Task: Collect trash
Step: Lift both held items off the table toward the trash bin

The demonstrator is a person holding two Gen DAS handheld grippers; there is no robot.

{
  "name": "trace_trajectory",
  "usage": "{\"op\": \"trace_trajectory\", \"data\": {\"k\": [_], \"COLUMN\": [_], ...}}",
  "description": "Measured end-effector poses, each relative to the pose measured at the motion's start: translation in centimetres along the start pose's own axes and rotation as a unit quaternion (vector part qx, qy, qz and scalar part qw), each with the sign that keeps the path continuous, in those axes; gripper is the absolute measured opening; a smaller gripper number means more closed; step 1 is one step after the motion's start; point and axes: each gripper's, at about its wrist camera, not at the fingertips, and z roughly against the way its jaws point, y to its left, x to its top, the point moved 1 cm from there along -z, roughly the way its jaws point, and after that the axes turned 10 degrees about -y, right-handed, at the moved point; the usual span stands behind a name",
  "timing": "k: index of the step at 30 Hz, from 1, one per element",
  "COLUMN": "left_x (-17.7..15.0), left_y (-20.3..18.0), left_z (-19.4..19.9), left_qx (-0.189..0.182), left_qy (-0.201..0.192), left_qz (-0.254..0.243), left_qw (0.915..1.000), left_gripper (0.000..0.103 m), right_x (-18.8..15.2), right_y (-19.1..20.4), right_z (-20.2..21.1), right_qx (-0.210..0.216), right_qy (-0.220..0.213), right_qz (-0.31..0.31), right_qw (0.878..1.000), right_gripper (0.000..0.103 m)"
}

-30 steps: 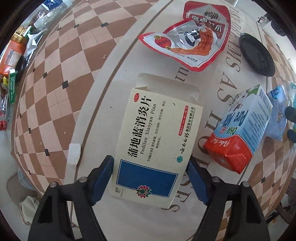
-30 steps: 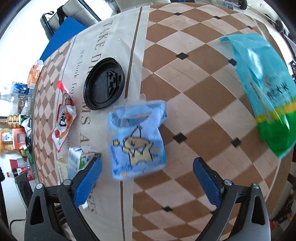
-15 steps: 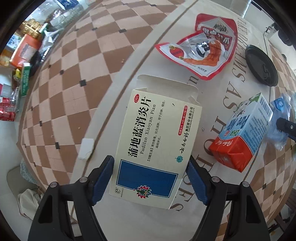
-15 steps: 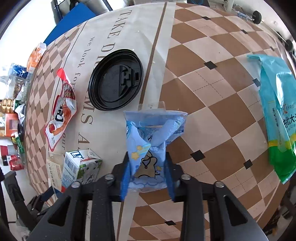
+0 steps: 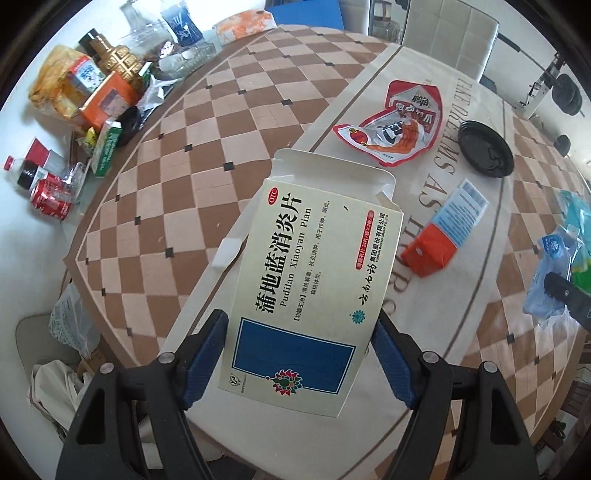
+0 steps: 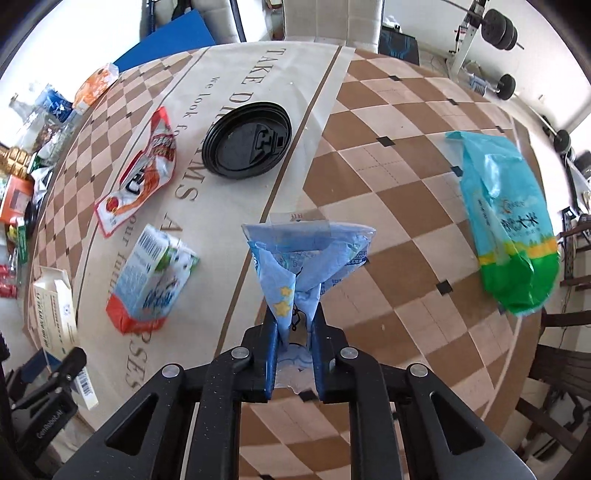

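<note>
My left gripper [image 5: 299, 321] is shut on a cream medicine box [image 5: 314, 266] with an open top flap, held above the table. In the right wrist view my right gripper [image 6: 295, 317] pinches a crumpled blue cartoon wrapper [image 6: 306, 254]. Its jaws are closing the last bit, and the pads press the wrapper, which is lifted off the checkered cloth. On the table lie a red snack pouch [image 5: 399, 125], a black cup lid [image 5: 485, 149], a squashed milk carton [image 5: 443, 236] and a teal and green bag [image 6: 509, 229].
Bottles, cans and boxes [image 5: 92, 92] crowd the table's far left edge. A small white scrap [image 5: 227, 251] lies beside the beige runner. A white chair [image 5: 447, 33] stands behind the table, with weights [image 6: 495, 26] at the back right. Bags lie on the floor at the lower left.
My right gripper closed from wide open onto the blue wrapper and raised it. The left gripper rose with the medicine box, so more of the table shows.
</note>
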Motion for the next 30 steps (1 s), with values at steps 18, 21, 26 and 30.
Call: {"op": "trace_trajectory", "data": {"k": [18,21,26,30], "left_x": [-17.8,-21.5,-26.7,-29.9], "left_y": [6.8,7.6,8.1,7.7], "left_z": [11.2,11.6,9.1,3.6], "left_qx": [-0.046,-0.049,-0.068,-0.095], "left_qy": [-0.03,-0.015,0.039,0.1], "left_qz": [0.005,0.003,0.018,0.046], "left_qw": [0.9985,0.9987,0.9968,0.9894], "left_gripper": [0.076,0.076,0.076,0.076], "right_x": [-24.1,-29.4,-37.1,-41.8], "right_y": [2.7,3.3,3.9,3.5], "right_z": [14.9,15.6,14.0,9.3], "right_qx": [0.025,0.044,0.071,0.077], "right_qy": [-0.045,-0.023,0.049,0.108], "right_qz": [0.05,0.054,0.06,0.06], "right_qw": [0.997,0.997,0.994,0.989], "right_gripper": [0.014,0.014,0.014,0.014]}}
